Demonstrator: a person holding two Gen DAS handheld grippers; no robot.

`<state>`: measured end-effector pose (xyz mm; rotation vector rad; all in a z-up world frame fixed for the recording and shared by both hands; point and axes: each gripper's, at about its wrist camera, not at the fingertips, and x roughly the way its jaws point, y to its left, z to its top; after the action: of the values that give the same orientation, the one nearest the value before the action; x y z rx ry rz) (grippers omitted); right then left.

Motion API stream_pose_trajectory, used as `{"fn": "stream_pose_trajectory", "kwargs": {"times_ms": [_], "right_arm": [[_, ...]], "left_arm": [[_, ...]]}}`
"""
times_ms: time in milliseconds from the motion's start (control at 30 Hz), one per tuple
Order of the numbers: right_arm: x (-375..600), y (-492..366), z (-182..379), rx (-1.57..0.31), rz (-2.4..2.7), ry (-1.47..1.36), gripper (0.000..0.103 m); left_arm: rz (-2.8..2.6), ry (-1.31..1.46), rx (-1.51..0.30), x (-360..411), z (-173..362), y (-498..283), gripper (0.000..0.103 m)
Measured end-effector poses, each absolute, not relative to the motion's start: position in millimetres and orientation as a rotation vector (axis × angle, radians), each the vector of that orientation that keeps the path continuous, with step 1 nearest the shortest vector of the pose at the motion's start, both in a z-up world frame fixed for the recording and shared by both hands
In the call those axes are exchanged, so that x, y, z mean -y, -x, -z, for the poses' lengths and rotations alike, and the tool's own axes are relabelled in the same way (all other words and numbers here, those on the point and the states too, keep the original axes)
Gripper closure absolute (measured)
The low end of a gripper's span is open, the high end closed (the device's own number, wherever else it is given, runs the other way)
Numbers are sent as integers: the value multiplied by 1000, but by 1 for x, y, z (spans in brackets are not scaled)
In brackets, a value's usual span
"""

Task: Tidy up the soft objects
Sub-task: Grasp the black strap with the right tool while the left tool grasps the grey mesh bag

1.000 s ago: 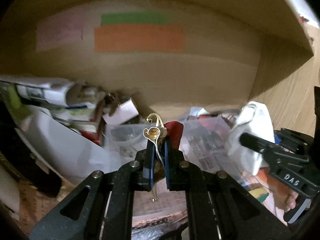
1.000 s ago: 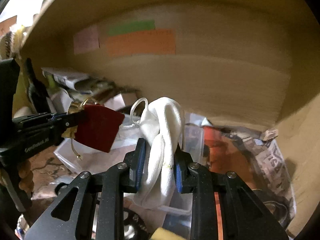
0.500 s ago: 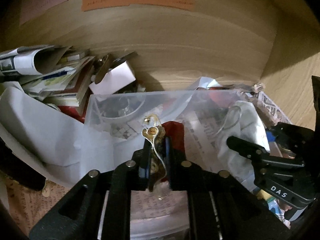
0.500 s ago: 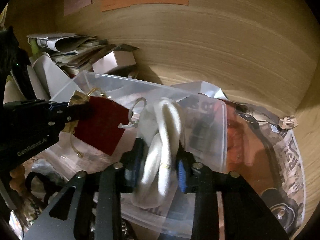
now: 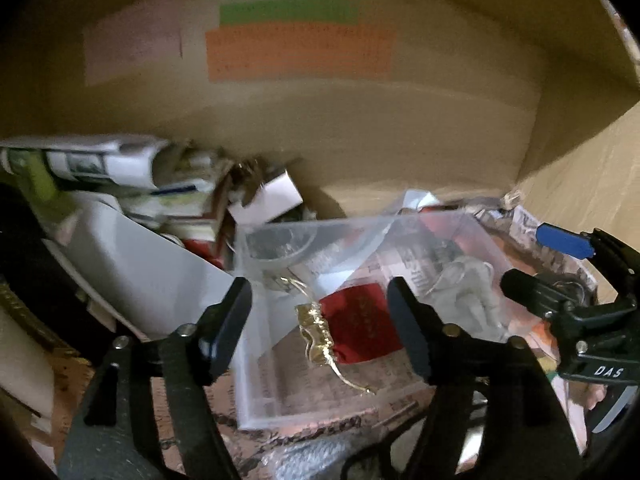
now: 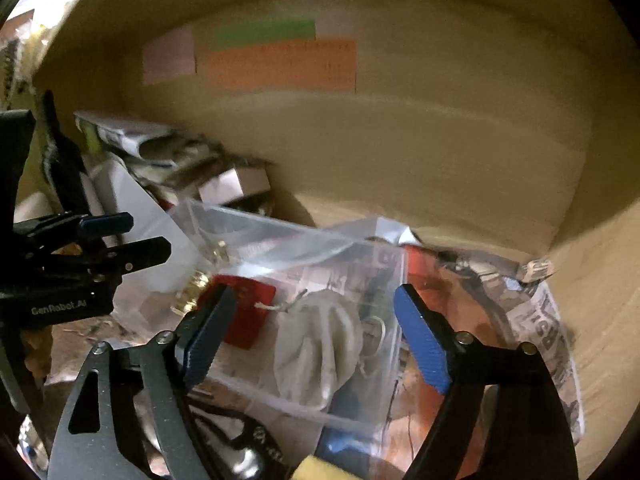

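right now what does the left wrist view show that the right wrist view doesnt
Only the left wrist view: the gold drawstring trailing off the red pouch, and the right gripper from the side. Only the right wrist view: the yellow item at the bottom edge, and the left gripper from the side. Both: the clear box holding the red pouch and the white pouch, the coloured notes, and both pairs of fingers spread with nothing gripped.

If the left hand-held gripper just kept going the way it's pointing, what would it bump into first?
Probably the red pouch with gold trim, lying in the clear plastic box right between the open left hand-held gripper fingers. Depth is hard to judge here.
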<state>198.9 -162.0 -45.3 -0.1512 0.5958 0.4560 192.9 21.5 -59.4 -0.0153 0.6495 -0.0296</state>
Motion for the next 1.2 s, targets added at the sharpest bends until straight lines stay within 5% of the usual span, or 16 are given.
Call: {"fn": "stream_pose_trajectory", "kwargs": {"times_ms": [267,1200], "right_arm": [[174,-158,30,-531,-498,134,18],[152,-130,116,-808,-604,175,17]], "left_arm": [[31,-12,-598,-31,45,-142,16],[63,-17,-851,-43,145,-111,17]]}}
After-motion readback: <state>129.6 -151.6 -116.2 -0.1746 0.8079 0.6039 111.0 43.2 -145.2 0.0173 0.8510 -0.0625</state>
